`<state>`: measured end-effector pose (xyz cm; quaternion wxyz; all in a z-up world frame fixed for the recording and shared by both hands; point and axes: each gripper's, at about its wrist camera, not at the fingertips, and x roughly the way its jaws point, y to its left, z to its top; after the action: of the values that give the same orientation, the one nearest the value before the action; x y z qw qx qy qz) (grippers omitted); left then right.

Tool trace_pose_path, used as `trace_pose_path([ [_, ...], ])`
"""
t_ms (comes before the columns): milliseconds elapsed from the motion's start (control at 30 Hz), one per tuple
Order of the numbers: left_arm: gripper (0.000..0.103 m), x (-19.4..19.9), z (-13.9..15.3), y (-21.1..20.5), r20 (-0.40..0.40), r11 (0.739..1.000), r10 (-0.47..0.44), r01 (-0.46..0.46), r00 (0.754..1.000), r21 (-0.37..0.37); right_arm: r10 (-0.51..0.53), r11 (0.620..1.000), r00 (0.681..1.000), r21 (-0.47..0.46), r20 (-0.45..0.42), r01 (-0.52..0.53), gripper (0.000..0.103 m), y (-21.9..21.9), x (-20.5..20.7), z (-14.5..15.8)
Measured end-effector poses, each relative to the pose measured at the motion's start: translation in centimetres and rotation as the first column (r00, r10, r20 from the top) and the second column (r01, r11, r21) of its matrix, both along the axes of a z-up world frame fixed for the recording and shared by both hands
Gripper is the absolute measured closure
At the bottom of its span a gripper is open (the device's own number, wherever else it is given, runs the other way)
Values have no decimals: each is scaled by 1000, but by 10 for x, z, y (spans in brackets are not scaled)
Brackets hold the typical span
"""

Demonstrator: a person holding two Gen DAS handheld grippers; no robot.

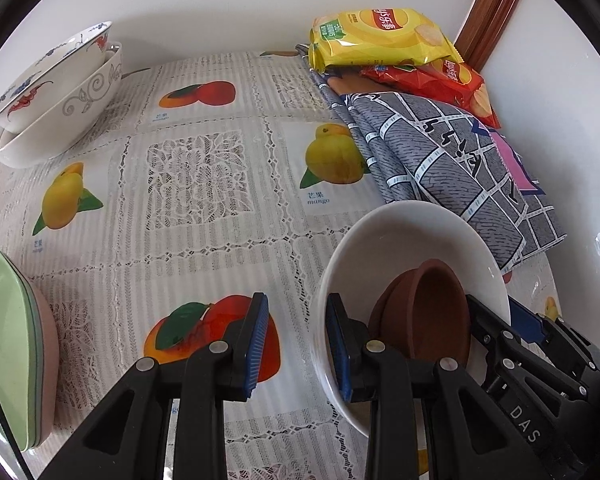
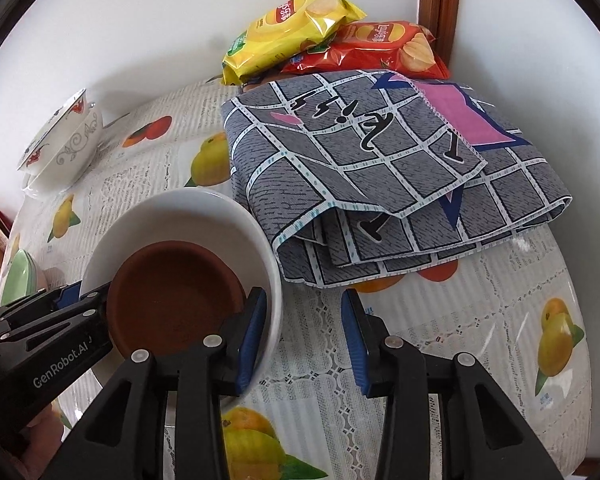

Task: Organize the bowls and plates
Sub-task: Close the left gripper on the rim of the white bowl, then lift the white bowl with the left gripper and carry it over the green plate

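White and glossy, the bowl (image 2: pixel 172 216) sits on the fruit-print tablecloth (image 1: pixel 204 168) with a matte brown dish (image 2: pixel 172 300) tilted inside it. Each gripper straddles the bowl's rim with one finger inside, one outside: left gripper (image 1: pixel 298 344) and right gripper (image 2: pixel 304 340), jaws apart, pads not visibly pressing. Beyond lie a folded grey cloth (image 2: pixel 380 184), two stacked patterned bowls (image 1: pixel 56 92), and chip bags (image 1: pixel 380 36).

Sitting on the desk (image 1: pixel 204 240): two patterned bowls (image 1: pixel 56 92) stacked, two brown dishes (image 2: pixel 172 300) nested in one white bowl (image 2: pixel 204 216), two crisp bags (image 1: pixel 384 36), one folded cloth (image 2: pixel 380 176).
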<state>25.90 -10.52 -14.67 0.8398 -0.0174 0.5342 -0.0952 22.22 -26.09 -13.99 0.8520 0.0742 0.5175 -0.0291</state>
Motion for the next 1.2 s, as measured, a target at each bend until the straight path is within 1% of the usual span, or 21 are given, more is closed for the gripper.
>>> trace_pose_path([
  [67,75,1,0,1,-1,1000,0,0,1000,-10,-5,1000,1000,7,7,5,64,0,0,0],
  [200,75,1,-2,2,-9,1000,-1,1,1000,-28,-21,999,1000,24,10,21,64,-1,0,-1],
  [233,75,1,-2,2,-7,1000,0,0,1000,-30,-24,999,1000,30,12,24,65,-2,0,-1],
  [300,75,0,-2,3,-3,999,-4,4,1000,-34,-19,998,1000,56,19,18,72,-1,-1,-2],
  [333,77,0,-2,2,1,999,-11,11,1000,-35,-16,998,1000,67,22,15,77,0,-2,-2],
  [400,83,-1,-1,0,3,999,-30,30,1000,-45,-10,997,999,77,30,8,83,2,-2,-1],
  [467,88,-3,-1,-2,4,998,-37,37,999,-51,-4,996,999,86,35,1,91,5,-2,-1],
  [500,90,-3,-1,-2,6,998,-39,39,999,-56,-6,996,999,89,39,2,93,6,-3,0],
  [633,92,-4,0,-4,14,998,-33,34,999,-49,-26,996,998,90,54,21,93,8,-5,0],
  [800,93,-8,0,-3,17,998,-26,27,1000,-56,-56,993,997,111,45,50,93,7,-9,1],
  [967,93,-14,1,2,12,997,-19,20,1000,-68,-60,991,997,123,41,54,93,8,-16,3],
  [1200,95,-29,15,12,30,998,-14,16,999,-68,-63,991,997,124,54,56,94,15,-30,14],
])
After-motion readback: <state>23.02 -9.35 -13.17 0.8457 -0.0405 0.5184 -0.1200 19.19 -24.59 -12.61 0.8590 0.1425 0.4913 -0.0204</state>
